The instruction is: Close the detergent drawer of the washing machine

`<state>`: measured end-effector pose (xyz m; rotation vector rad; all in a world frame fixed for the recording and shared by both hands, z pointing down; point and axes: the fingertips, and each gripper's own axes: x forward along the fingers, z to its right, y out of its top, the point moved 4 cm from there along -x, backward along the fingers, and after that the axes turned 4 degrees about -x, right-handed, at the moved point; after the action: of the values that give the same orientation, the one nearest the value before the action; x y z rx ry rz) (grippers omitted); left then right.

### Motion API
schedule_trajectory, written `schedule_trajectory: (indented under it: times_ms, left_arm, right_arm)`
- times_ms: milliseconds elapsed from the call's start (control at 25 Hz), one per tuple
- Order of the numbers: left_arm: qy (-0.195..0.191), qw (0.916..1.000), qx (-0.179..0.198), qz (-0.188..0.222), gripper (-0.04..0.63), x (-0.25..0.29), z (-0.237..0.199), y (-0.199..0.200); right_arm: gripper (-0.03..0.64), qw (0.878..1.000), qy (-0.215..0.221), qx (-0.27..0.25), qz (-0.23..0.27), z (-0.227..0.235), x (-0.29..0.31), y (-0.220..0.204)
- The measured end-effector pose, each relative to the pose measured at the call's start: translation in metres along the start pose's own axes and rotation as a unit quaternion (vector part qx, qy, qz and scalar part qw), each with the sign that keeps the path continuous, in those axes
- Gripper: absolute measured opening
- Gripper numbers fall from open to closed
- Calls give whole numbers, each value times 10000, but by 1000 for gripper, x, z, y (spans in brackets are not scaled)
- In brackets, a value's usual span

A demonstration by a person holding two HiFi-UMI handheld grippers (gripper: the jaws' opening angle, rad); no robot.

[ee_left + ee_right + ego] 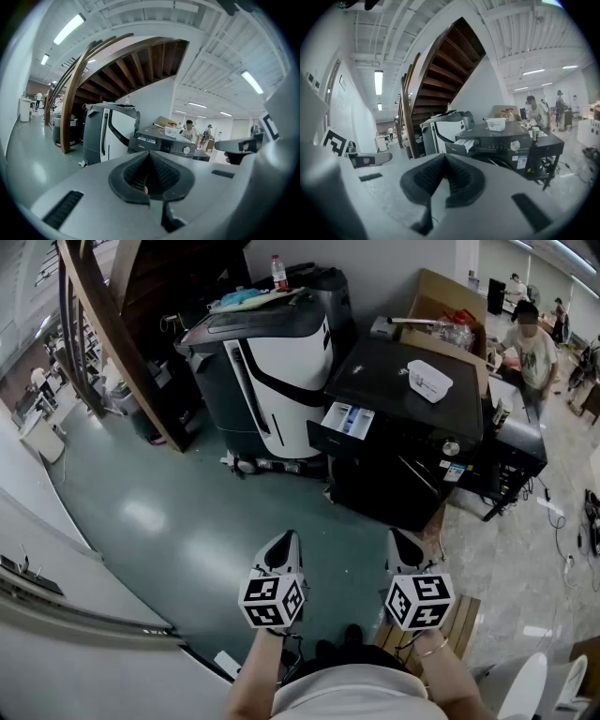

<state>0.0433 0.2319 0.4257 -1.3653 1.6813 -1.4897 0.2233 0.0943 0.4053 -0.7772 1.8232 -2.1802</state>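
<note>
Both wrists, cut off by the lower edge of the head view, carried the left gripper (285,547) and the right gripper (403,546) side by side above the grey-green floor (178,512). Each gripper's fingers were pressed together at the tips with nothing between them. A slatted wooden board (461,613) lay just beside the right gripper, partly hidden behind its marker cube.

Bare floor lay open between the grippers and the black washing machine (412,442), which stood well apart from both. Its detergent drawer (345,418) stuck out from the front at the upper left corner, pulled open; its compartments were too small to make out. From the head view the washer's door was dark and hard to read. A white container (429,381) sat on the lid.

Just left of the washer stood a white-and-dark machine (272,381) with a bottle (278,272) on top. Behind it rose a wooden staircase (112,324), cut off at the top edge. A cardboard box (448,301) and a person (530,348) were farther back on the right.
</note>
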Motion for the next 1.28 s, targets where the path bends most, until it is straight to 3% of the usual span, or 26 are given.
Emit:
schedule_trajectory:
  times_ms: [320, 680, 1280]
  left_arm:
    - [73, 9999, 22, 154, -6, 0, 7, 5]
    - [307, 9988, 212, 302, -3, 5, 8, 9]
    - [390, 9989, 167, 195, 102, 22, 21, 4]
  right_arm:
    - [2, 9998, 120, -111, 147, 0, 1, 4]
    - [2, 9993, -36, -95, 368, 16, 13, 13]
    - [65, 9998, 126, -107, 114, 39, 29, 11]
